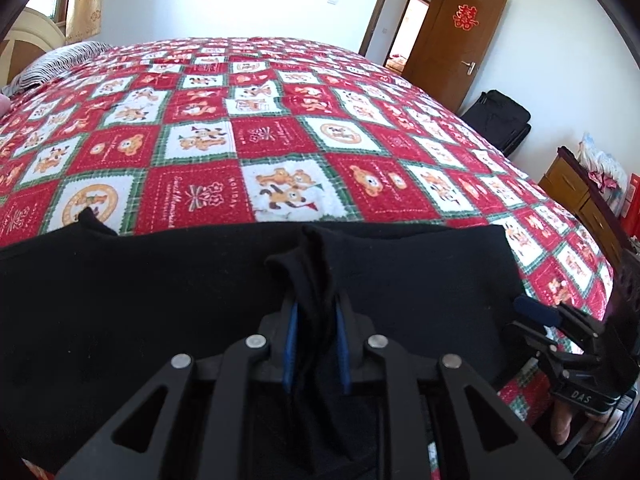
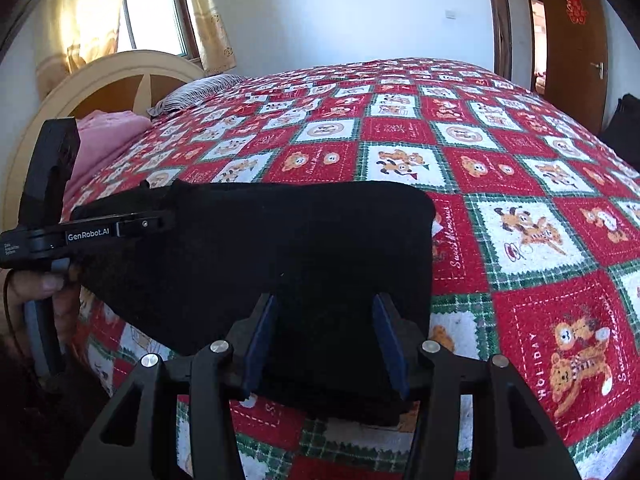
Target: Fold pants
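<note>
You stand at the near edge of a bed covered by a red, white and green bear-print quilt (image 1: 280, 128). The black pants (image 1: 160, 300) lie flat along that near edge, already doubled into a broad dark rectangle with a rounded far corner.

Your left gripper (image 1: 316, 312) has a bunch of the black cloth standing up between its two blue pads (image 1: 290, 344). The jaws sit close together with the fabric pinched in the narrow gap, though the grip looks loose, as if you are about to let the cloth go. Holding a raised fold like this is probably how you carried this edge over to make the fold.

Your right gripper (image 2: 326, 320) has its jaws spread well apart, one on each side of the near end of the pants (image 2: 280, 248). The pads do not press the cloth; the fabric simply lies between them. This gripper seems placed to take a new hold or to steady the stack.

In the right wrist view your left gripper (image 2: 160, 222) appears side-on at the left end of the garment, with your hand (image 2: 40, 288) around its handle.

A striped pillow (image 2: 200, 90) and a pink blanket (image 2: 104, 140) lie by the headboard, well apart from the pants. A brown door (image 1: 452, 36) stands open across the room.
</note>
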A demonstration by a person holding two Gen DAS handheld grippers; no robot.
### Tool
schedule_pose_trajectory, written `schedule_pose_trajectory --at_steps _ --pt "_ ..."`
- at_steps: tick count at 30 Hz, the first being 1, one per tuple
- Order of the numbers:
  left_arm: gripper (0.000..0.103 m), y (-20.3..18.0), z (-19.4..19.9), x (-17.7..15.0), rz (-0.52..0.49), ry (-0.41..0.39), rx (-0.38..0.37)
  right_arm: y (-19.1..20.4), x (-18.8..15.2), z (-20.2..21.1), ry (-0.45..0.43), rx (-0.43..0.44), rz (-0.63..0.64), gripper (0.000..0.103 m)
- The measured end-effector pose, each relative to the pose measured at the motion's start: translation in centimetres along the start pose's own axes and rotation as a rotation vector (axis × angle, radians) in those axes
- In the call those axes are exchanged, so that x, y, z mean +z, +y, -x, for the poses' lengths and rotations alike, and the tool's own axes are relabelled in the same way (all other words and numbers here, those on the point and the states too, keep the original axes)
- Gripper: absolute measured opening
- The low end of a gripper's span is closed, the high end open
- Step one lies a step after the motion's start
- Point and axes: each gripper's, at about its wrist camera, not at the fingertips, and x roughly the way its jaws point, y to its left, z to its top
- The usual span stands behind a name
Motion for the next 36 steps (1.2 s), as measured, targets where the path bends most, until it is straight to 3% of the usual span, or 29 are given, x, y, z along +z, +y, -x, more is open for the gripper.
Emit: schedule_pose_trajectory --at_steps 5,9,12,13,15,19,26,34,36 --pt "0.024 -0.3 0.0 -0.1 -0.031 -0.022 0.016 0.3 0.0 0.2 -0.011 -0.017 0.027 0.052" --pt "0.026 -0.2 -0.1 -0.3 -0.039 -0.034 0.011 0.9 0.2 2.3 -0.09 -0.025 0.038 0.052" --pt "0.028 -0.1 -0.2 -0.3 -0.041 -0.04 -0.001 2.4 -0.4 1.6 -0.036 0.022 0.092 0.052" --pt "0.029 -0.2 -0.2 -0.3 -0.043 -0.04 -0.005 3.2 -0.8 1.1 -0.014 -0.012 0.13 0.052" --pt "0.034 -0.1 -0.2 -0.2 -0.041 -0.039 -0.018 4.4 -1.1 1.2 -0.031 -0.059 0.18 0.052" --pt "0.044 -0.1 0.2 -0.2 -0.034 -0.041 -0.042 7.1 -1.0 2.3 -0.089 0.0 0.245 0.052" --pt "0.067 1.3 3.0 0.6 -0.014 -0.139 -0.001 11.4 -1.4 0.6 -0.049 0.0 0.355 0.052" --pt "0.073 3.7 3.4 0.6 0.063 -0.154 0.026 14.3 -0.2 -3.0 0.006 -0.036 0.392 0.052" --pt "0.073 4.1 3.6 0.6 0.073 -0.16 0.029 15.0 0.1 -3.7 0.004 -0.011 0.394 0.052"
